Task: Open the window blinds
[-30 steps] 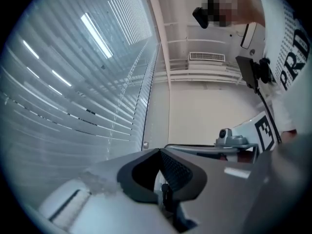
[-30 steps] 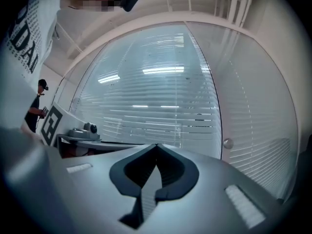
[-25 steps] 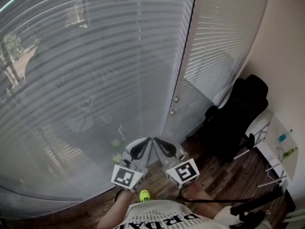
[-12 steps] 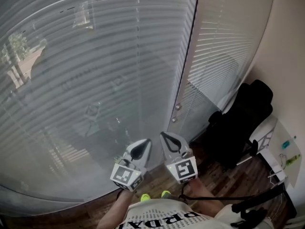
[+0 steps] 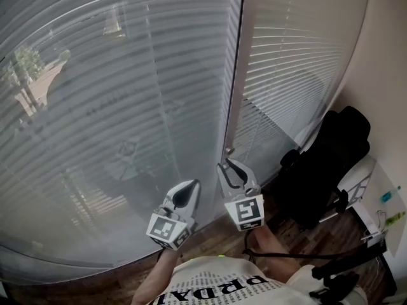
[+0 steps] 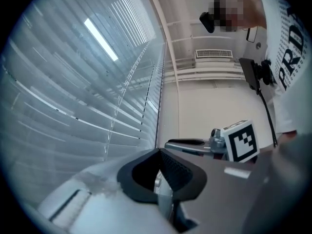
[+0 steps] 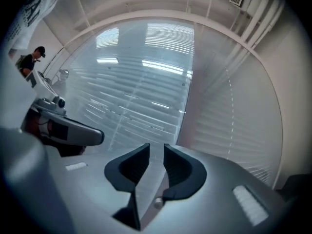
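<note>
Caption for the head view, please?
Before lowered window blinds, the left tool is shut; the right tool, empty, has just been opening its jaws.

floor: dark wood planks [image 5: 299, 237] under you | wall: plain beige wall [image 5: 385, 68] on your right | furniture: black chair [image 5: 324, 164] in the corner, white tabletop [image 5: 381, 196] just beside it | window [image 5: 114, 107]: two panes ahead of you, pale frame post [image 5: 234, 88] between | light: daylight outside, ceiling strip light [image 6: 100, 38] reflected in the glass
</note>
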